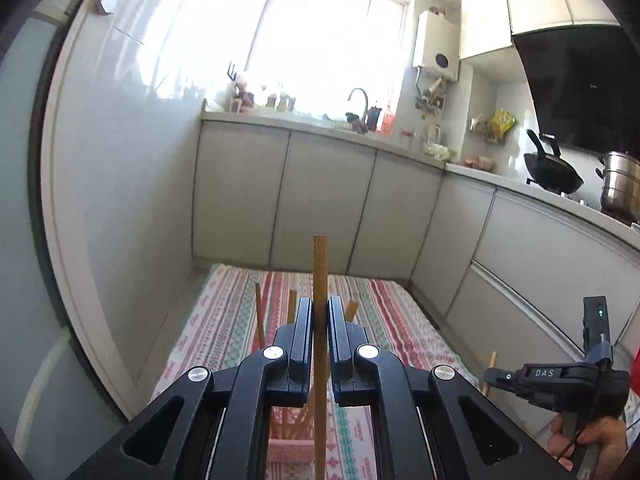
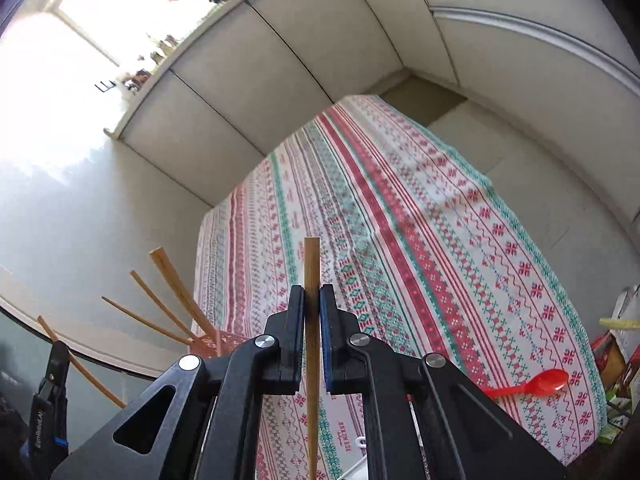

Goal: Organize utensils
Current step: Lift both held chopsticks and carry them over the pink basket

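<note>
The left gripper (image 1: pixel 320 312) had its black jaws nearly closed on a square-tipped wooden chopstick (image 1: pixel 320 276), which stood upright between the pads and rose above the fingertips. Below it, a pink perforated plastic holder (image 1: pixel 288 446) held several more wooden chopsticks (image 1: pixel 260 316) leaning apart from one another. The right gripper (image 2: pixel 311 300) was likewise drawn in tight on a second wooden chopstick (image 2: pixel 311 264), clamped between its pads with its blunt end up and its tapered end pointing down past the frame of the tool. In the right wrist view the holder sat at the near left corner of the table, its chopsticks fanned out leftward.

A cloth with red, green and white striped folk patterns (image 2: pixel 400 220) covered the table. A red plastic spoon (image 2: pixel 536 386) lay on it near the right edge. Beyond stood pale grey kitchen cabinets (image 1: pixel 320 196), a bright window (image 1: pixel 328 40) above a curved tap (image 1: pixel 359 100), a black wok (image 1: pixel 552 168) and a steel pot (image 1: pixel 620 184).
</note>
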